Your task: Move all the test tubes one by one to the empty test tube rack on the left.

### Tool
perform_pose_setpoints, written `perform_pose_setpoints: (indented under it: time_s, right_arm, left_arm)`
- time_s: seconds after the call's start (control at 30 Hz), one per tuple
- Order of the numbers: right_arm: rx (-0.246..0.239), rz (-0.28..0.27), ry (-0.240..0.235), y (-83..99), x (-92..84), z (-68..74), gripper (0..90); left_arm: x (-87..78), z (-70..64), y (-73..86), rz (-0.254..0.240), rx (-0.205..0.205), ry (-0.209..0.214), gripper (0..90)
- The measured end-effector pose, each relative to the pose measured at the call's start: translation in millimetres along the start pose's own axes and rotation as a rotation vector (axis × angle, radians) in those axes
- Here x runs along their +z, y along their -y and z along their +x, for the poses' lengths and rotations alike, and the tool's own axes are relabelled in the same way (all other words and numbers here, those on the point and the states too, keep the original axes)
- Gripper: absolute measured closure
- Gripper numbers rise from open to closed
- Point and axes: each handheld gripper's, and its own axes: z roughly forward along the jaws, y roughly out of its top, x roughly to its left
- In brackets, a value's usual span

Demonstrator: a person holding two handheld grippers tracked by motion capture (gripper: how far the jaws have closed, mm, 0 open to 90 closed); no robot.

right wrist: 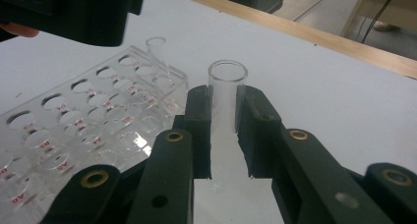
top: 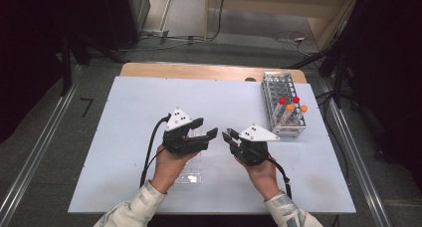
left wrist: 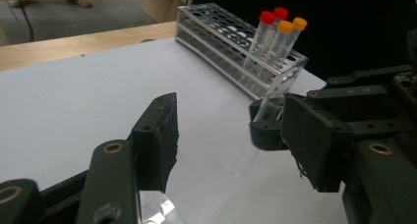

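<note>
Right claw pinches clear glass tube, open mouth up, jaws pressed on both sides of it. Tube sits just off the claw's tips, above the bench, beside the clear plastic rack that lies to that claw's left. Left claw stands half spread, nothing between its pads; held tube and the right claw's tips sit just ahead of it, in the left gripper view, slightly to its right. One more clear tube stands at the far end of the plastic rack, past the right claw. Metal rack is well beyond both claws at the bench's far right, holding four capped tubes, two red caps and two orange caps.

Progress, judged: looks like a handover or a transfer of the bare tube in mid-course. Tube is picked up and in the air; not yet seated in any rack. Left: left claw takes or steadies it, then placing. Most plastic rack holes look unfilled.
</note>
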Motion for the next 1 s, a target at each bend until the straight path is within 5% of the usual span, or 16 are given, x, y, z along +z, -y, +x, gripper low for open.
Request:
perform_pose_setpoints:
  time_s: [0.53, 1.0]
  right_arm:
    - [-0.046, -0.016, -0.022, -2.6, 1.1, 17.1, 72.9]
    - [-0.067, -0.023, 0.001, -3.2, 0.7, 21.7, 73.0]
  left_arm:
    - [12.8, -10.3, 0.8, 0.017, 0.008, 0.06, 63.9]
    - [14.5, -11.6, 1.5, 0.035, 0.013, 0.062, 74.3]
